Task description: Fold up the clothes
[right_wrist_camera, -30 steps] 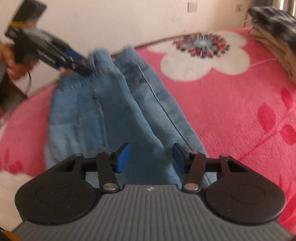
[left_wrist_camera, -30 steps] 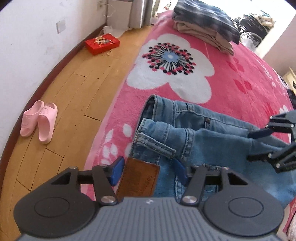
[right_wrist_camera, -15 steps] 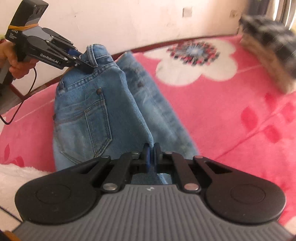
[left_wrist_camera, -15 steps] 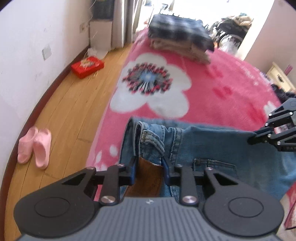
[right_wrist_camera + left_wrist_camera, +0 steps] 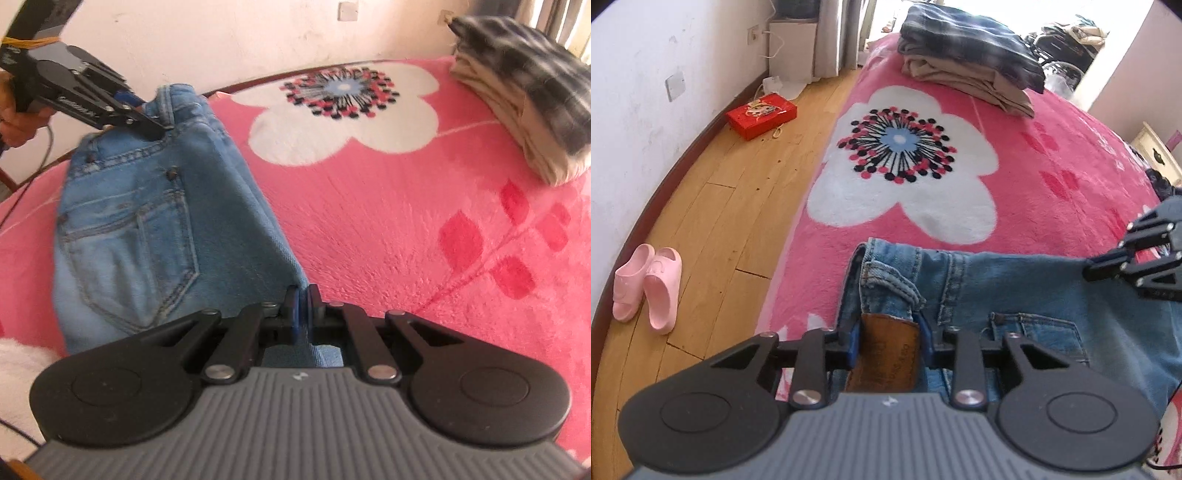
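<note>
Left wrist: leather patch (image 5: 886, 350) lettering unreadable between jeans (image 5: 1015, 295) clamps.

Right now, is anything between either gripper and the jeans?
No. The left gripper is shut on the jeans at the waistband patch, and the right gripper is shut on their far edge. Nothing visible lies between.

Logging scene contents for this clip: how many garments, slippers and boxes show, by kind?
Blue jeans, held by the left gripper and the right gripper: 1
Folded garments stacked on the pink blanket, a plaid one over a beige one: 2
Pink slippers on the wooden floor: 2
Red box: 1
Total: 6
</note>
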